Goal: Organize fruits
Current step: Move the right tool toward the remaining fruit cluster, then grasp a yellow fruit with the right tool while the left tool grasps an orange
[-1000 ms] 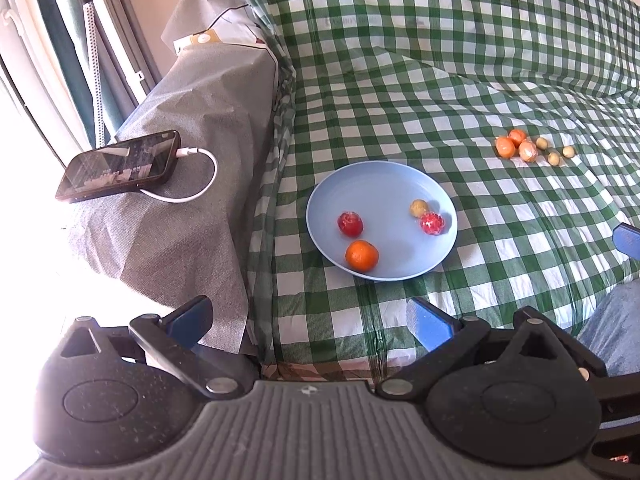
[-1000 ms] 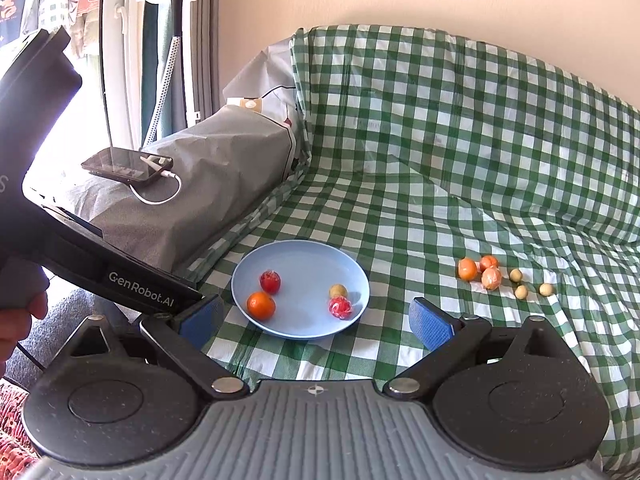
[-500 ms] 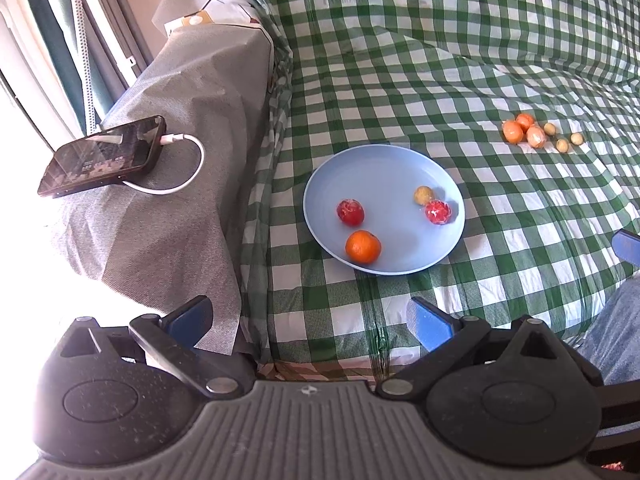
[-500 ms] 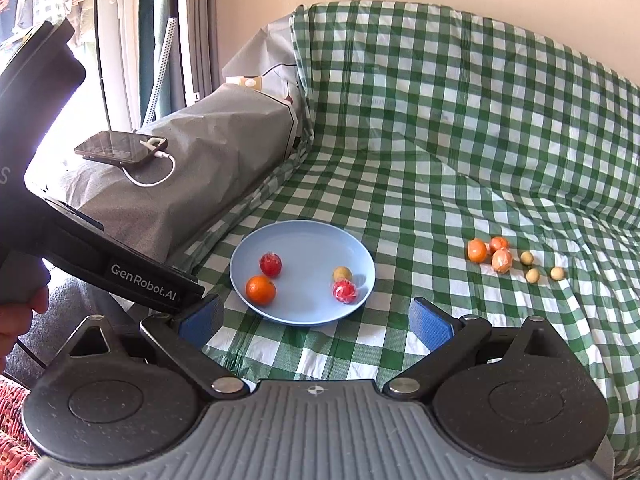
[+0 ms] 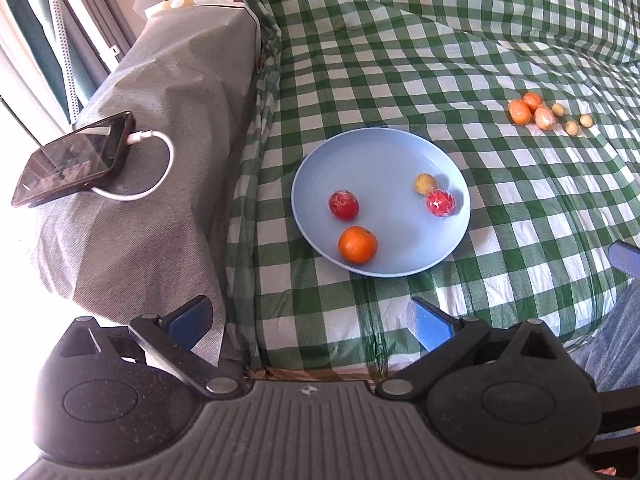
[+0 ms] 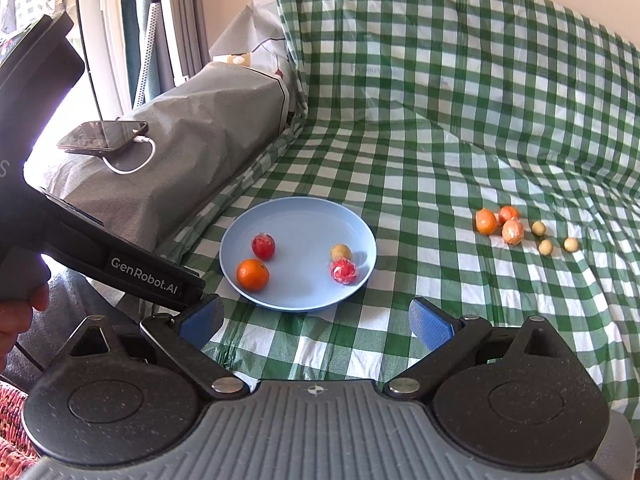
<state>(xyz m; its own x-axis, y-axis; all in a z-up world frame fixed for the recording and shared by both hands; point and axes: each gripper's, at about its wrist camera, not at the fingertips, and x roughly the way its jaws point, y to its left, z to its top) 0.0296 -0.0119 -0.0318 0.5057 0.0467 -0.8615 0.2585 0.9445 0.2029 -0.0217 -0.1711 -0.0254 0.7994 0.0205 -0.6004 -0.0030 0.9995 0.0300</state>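
Blue plate [image 5: 440, 160] sits on the green checked cloth [image 5: 400, 60]; in it: one orange [image 5: 357, 244], two red fruits [image 5: 343, 205] apart from each other, one small yellow fruit [image 5: 424, 183] touching the right-hand red one; loose fruit cluster [image 6: 516, 230] lies on the cloth, well apart from the plate; my left gripper [image 5: 310, 318] spread wide, holding nothing; my right gripper [image 6: 316, 316] likewise spread, holding nothing; phone [image 6: 103, 137] with cable on the grey cover.
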